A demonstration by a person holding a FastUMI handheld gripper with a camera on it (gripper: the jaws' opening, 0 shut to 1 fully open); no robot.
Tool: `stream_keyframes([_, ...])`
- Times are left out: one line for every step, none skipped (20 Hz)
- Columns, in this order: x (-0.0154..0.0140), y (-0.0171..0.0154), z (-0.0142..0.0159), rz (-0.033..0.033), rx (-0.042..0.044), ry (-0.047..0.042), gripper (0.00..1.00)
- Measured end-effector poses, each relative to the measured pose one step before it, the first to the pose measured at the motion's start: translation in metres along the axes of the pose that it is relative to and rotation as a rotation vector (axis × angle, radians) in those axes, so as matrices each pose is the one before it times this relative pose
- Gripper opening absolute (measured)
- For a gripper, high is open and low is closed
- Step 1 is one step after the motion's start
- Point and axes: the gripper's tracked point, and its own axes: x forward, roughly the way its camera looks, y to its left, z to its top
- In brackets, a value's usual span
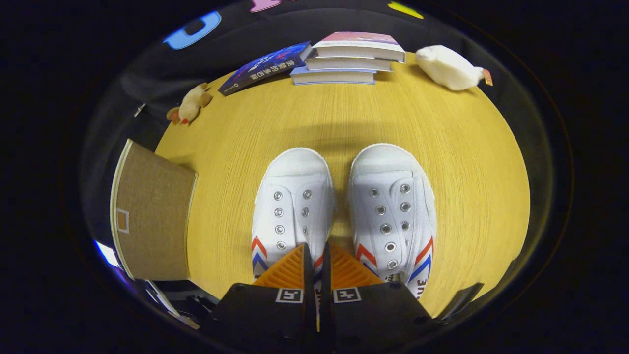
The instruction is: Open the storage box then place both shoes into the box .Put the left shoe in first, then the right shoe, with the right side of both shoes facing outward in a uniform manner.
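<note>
Two white canvas shoes with red and blue chevrons stand side by side on the wooden table [471, 167], toes pointing away from me. One shoe [292, 196] lies ahead of my left finger, the other shoe [390, 201] ahead of my right finger. My gripper [316, 248] hovers over the heel ends, above the gap between the shoes, its fingers shut with only a thin slit and nothing held. The brown fabric storage box [152, 216] with white trim sits to the left of the shoes, its lid down.
A stack of books [351, 59] and a leaning blue book [268, 66] lie at the table's far edge. A white plush toy [447, 66] rests at the far right, a small tan plush toy [189, 105] at the far left.
</note>
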Motion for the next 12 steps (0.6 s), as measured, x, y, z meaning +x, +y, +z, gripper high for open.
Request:
stream_keyframes([-0.00623,0.00592,0.003,0.02155,0.00877,-0.0101,0.07])
stream_keyframes([-0.00656,0.00479,0.00381,0.00734,0.00159,-0.01729,0.08])
stream_keyframes([-0.00978,0.00466,0.00095,0.00126,0.00066,-0.01035,0.07])
stream_keyframes([-0.00823,0.0069,0.00481,0.00925,0.00547,-0.01839,0.07])
stream_keyframes([-0.00959,0.00753,0.00434,0.00641,0.00534,-0.01848,0.08])
stream_keyframes([-0.01047,0.00792,0.00596,0.00289,0.01081,-0.01924,0.07])
stream_keyframes([-0.01106,0.00817,0.00413,-0.00086,0.01759,-0.00963,0.07])
stream_keyframes([-0.01208,0.0113,0.00564,0.00112,0.02408,-0.00683,0.07])
stream_keyframes([-0.01055,0.01262,0.0055,0.00987,0.01927,-0.00591,0.07])
stream_keyframes([-0.0105,0.01689,0.00666,0.02059,0.01314,-0.01169,0.07])
stream_keyframes([-0.00892,0.01791,0.00624,0.02773,0.00918,-0.0145,0.07])
stream_keyframes([-0.0088,0.02059,0.00546,0.02887,0.00762,-0.00928,0.07])
